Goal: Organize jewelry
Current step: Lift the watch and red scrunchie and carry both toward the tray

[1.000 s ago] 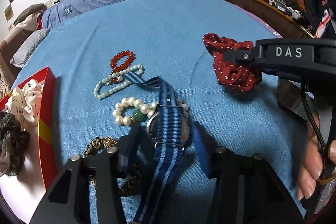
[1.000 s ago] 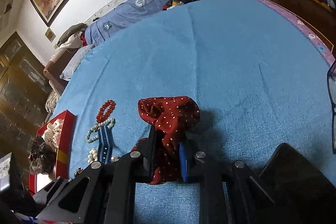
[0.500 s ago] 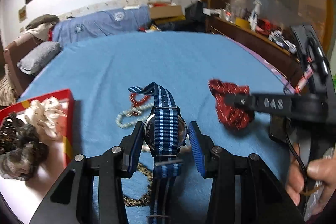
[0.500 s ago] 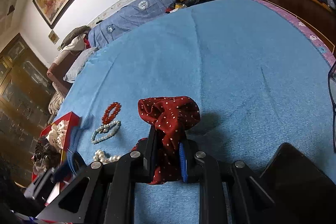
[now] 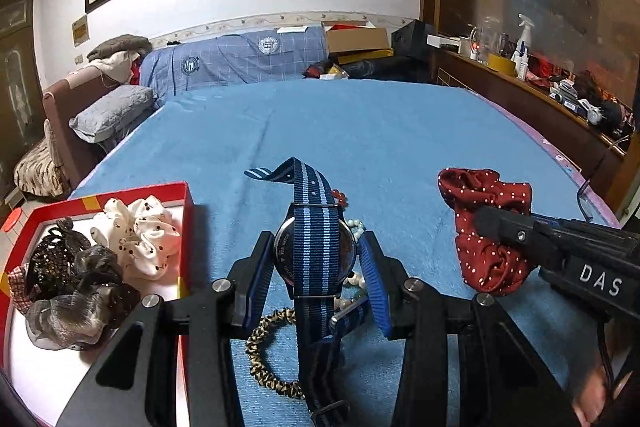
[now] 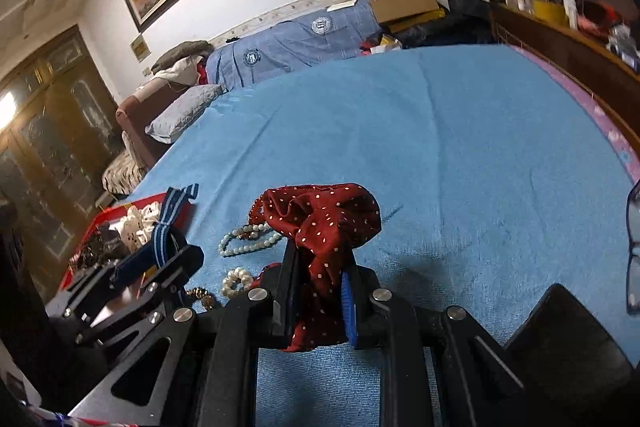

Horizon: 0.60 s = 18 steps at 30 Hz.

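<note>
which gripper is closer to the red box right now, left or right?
Left. The left gripper, shut on the striped watch, sits just right of the red box. The right gripper, shut on the red scrunchie, is farther right, beyond the watch.

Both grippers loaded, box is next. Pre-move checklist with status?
1. Left gripper clamped on watch: ok.
2. Right gripper clamped on red scrunchie: ok.
3. Watch strap clear of leopard hair tie: cannot tell, they overlap in the left view.
4. Free floor in red box: ok, white floor shows near the scrunchies.
5. Pearl bracelets untangled from the held items: cannot tell.
</note>
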Tool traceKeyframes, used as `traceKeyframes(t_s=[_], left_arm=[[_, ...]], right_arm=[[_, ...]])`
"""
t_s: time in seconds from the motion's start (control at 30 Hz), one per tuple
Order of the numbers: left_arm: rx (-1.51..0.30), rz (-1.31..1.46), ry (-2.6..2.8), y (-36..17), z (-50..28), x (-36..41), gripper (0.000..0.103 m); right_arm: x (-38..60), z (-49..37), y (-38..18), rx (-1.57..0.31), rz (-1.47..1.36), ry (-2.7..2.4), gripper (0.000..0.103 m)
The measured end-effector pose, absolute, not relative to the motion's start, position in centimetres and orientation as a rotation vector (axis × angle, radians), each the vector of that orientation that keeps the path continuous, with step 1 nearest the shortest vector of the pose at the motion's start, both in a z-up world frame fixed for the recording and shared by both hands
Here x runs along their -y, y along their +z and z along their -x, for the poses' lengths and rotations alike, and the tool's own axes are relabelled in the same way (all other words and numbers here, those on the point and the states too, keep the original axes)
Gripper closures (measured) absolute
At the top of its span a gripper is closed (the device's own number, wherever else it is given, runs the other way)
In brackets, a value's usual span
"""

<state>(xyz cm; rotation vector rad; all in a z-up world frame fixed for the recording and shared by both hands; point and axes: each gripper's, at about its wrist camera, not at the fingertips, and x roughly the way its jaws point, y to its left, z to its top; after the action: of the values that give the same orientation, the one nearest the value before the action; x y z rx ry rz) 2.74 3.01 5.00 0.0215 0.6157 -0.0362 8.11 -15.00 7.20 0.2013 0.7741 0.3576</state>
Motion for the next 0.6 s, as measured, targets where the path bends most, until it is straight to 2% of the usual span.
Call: traceKeyframes(t_s=[0.6], left_arm=[[-0.542,-0.089,-0.020,5.7,-1.2,-1.7,0.061]], right_arm=[[14.6,-7.0,7.9,-0.692,-0.177,0.386,0.083]])
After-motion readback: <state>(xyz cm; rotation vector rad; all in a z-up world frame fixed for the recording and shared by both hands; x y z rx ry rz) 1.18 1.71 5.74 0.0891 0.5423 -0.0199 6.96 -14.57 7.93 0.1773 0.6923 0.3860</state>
